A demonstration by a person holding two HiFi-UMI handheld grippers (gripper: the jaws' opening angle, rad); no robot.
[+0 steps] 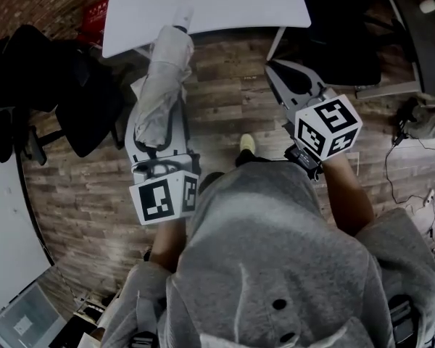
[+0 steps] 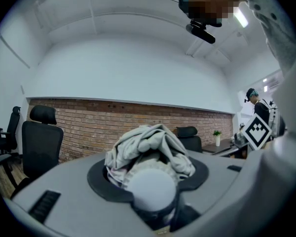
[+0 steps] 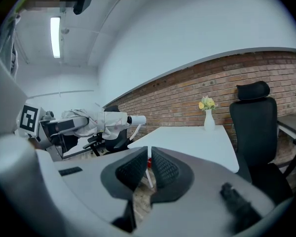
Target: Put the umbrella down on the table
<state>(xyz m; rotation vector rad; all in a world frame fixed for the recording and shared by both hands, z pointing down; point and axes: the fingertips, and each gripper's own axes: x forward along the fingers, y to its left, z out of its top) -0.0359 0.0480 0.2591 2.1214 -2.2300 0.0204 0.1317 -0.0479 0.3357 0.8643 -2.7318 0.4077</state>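
Observation:
A folded pale grey umbrella lies along my left gripper, which is shut on it near one end. Its white capped end reaches over the near edge of the white table. In the left gripper view the umbrella's bunched cloth and round white cap fill the space between the jaws. My right gripper hovers to the right, just short of the table, its ribbed pads shut with nothing between them. The right gripper view shows the umbrella at the left.
Black office chairs stand at the left and beyond the table. A white vase with flowers sits on the table's far side. Cables lie on the wooden floor at the right. A brick wall runs behind.

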